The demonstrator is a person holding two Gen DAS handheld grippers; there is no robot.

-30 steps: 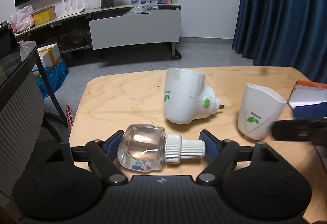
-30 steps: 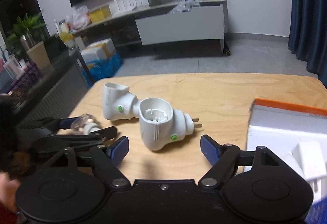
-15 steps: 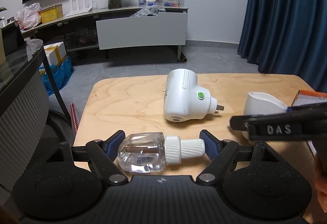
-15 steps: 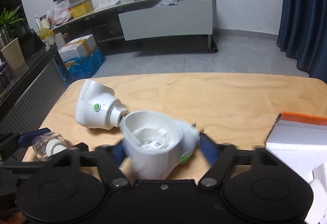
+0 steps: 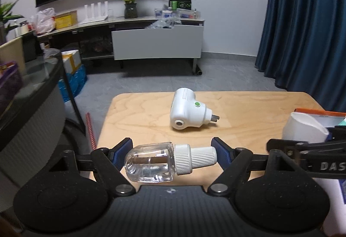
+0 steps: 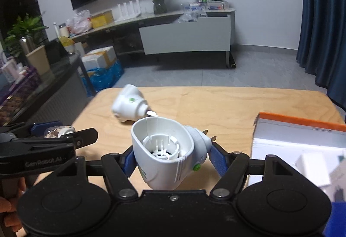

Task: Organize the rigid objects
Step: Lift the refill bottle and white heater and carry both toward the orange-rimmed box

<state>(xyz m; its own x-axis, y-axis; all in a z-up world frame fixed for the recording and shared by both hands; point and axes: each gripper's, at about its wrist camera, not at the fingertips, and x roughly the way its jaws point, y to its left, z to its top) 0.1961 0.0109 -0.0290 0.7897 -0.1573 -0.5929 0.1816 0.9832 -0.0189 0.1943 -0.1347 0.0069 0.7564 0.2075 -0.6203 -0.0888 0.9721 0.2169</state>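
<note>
Both grippers loaded: L gripper (image 5: 172, 149) w/ bottle (image 5: 161, 162), R gripper (image 6: 172, 158) w/ plug-in (image 6: 166, 156).

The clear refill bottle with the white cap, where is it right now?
The clear refill bottle lies sideways, clamped between the left gripper fingers, above the table's near-left edge.

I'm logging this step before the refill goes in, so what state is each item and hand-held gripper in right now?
left hand-held gripper: shut on the refill bottle.
refill bottle: capped, held sideways, clear liquid inside.
right hand-held gripper: shut on the held plug-in heater.
held plug-in heater: lifted, empty socket facing the camera.
second plug-in heater: lying on its side on the table, untouched.
orange-edged box: open.
</note>
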